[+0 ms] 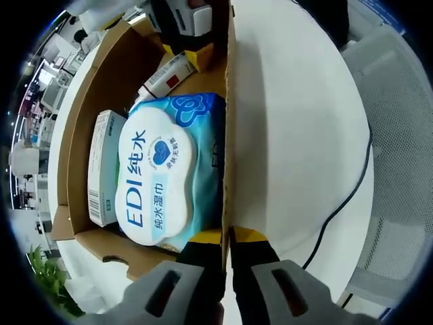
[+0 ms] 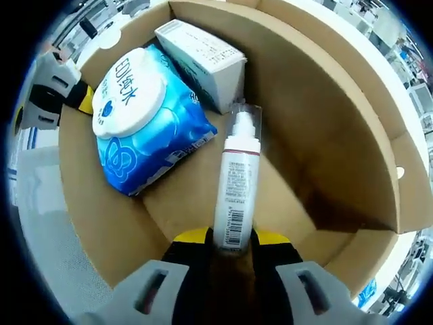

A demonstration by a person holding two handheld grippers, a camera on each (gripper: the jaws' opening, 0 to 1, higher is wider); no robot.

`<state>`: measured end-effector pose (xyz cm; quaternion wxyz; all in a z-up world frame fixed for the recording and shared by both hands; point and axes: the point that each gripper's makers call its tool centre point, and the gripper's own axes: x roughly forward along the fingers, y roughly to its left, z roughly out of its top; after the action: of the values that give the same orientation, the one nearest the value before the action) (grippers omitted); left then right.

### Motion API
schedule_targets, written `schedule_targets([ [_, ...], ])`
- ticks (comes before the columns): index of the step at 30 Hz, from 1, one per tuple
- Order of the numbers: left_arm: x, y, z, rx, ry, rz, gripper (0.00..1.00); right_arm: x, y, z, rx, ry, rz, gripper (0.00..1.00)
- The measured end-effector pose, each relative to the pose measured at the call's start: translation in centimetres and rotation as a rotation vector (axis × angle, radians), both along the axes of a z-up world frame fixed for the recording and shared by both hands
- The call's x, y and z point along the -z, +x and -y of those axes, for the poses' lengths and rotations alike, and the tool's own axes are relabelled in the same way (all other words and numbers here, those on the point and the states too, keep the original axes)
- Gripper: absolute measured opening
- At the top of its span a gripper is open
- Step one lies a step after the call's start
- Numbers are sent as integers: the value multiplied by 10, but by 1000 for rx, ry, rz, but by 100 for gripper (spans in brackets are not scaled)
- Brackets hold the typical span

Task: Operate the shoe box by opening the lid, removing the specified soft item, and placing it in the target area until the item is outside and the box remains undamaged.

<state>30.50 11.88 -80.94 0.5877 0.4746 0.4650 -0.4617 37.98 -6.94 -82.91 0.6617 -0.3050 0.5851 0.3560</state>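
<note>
- in the left gripper view we see, far left, a cluttered room with shelves and a green plant (image 1: 47, 277) low down; in the right gripper view the room's edges are too blurred for us to read.
- the open cardboard shoe box (image 1: 81, 101) sits on a white table (image 1: 291, 135), and a black cable (image 1: 352, 183) runs over the table on the right, near a white mesh chair (image 1: 406, 169).
- inside the box, from left to right in the left gripper view, we find a small white carton (image 1: 103, 169), then the blue wet wipes pack (image 1: 166, 176) lying flat with its white lid up, just beside the box wall.
- the left gripper (image 1: 226, 250) has its yellow-tipped jaws closed on the box's side wall; the thin cardboard edge runs up between them.
- in the right gripper view the wet wipes pack (image 2: 145, 112) lies at the left of the box floor, the white carton (image 2: 203, 57) touching it behind.
- the left gripper (image 2: 54, 95) shows at the box's left wall.
- the right gripper (image 2: 231, 244) is clamped on the lower end of a white pump bottle (image 2: 237, 183), which lies along the box (image 2: 325, 135) floor just beside the pack.
</note>
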Motion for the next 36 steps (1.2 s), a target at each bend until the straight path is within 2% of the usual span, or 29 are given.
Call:
schedule_targets([
  [3, 0, 0, 0, -3, -1, 3, 1, -2, -8, -3, -1, -20, -1, 21],
  [4, -1, 0, 0, -3, -1, 4, 1, -2, -8, -2, 44, -28, -5, 21],
  [7, 0, 1, 0, -4, -1, 5, 1, -1, -4, -2, 39, -34, 19, 19],
  [9, -1, 1, 0, -2, 0, 3, 1, 0, -2, -1, 65, -24, 26, 17],
  [16, -1, 1, 0, -2, 0, 1, 1, 0, -4, -4, 58, -9, 41, 17],
  [19, -1, 1, 0, -1, -2, 4, 1, -1, -5, -4, 16, -7, 57, 17],
  [22, -1, 1, 0, -4, -1, 4, 1, -5, -7, -7, 60, 23, 42, 17],
  [29, -1, 0, 0, -2, -3, 6, 1, -16, -9, -6, 84, 45, 63, 17],
  [32, -1, 0, 1, 2, -6, 10, 1, -21, -11, -7, 136, 82, 66, 17],
  [36, 0, -1, 1, 4, -5, 10, 1, -30, -14, -9, 138, 114, 89, 17],
])
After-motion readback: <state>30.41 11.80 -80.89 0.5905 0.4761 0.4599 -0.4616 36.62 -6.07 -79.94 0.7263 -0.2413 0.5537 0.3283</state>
